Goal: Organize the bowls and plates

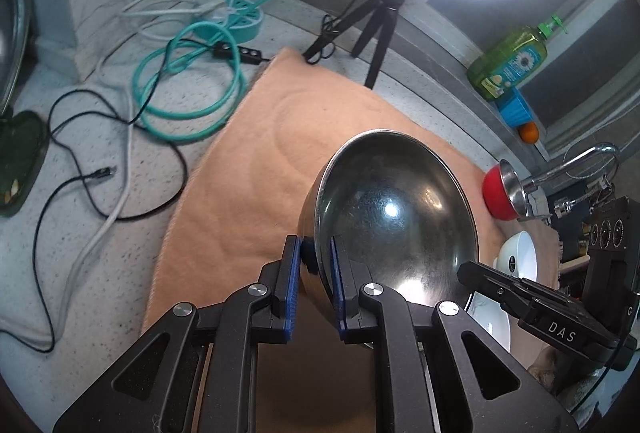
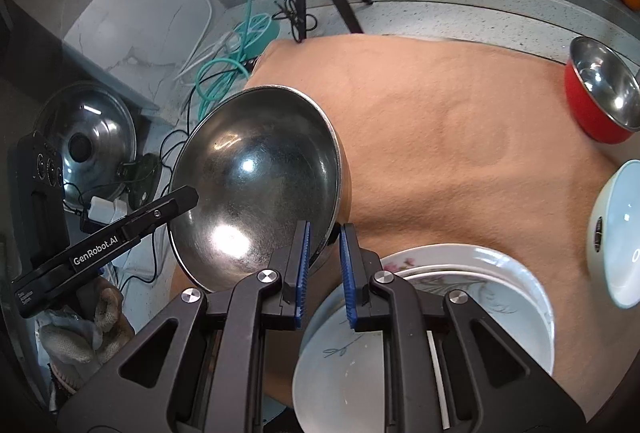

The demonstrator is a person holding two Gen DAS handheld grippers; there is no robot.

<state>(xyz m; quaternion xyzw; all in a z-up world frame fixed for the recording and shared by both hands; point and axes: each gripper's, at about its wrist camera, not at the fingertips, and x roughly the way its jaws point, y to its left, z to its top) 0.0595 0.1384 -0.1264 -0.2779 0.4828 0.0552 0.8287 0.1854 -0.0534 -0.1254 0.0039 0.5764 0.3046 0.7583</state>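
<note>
**A:** So we've got the big steel bowl [image 1: 396, 209] pinched on both sides. Our left claw [image 1: 316, 257] is nearly closed on the near rim, one blue pad inside the bowl and one outside. Our right claw [image 2: 324, 245] is clamped the same way on the opposite rim. The bowl sits tilted between them, lifted over the peach towel [image 2: 440, 137].

**B:** Yep, and just under our right claw there's the stack of white floral plates [image 2: 500, 273] on that towel. A white bowl [image 2: 624, 233] lies on its side near the towel's right edge, and the red bowl with the steel inside [image 2: 600, 93] is further back.

**A:** Beyond the towel on the counter [image 1: 80, 161] we see the teal cable [image 1: 192, 81], a small black tripod [image 1: 380, 17], and the green soap bottle [image 1: 508, 61] up on the ledge.
</note>
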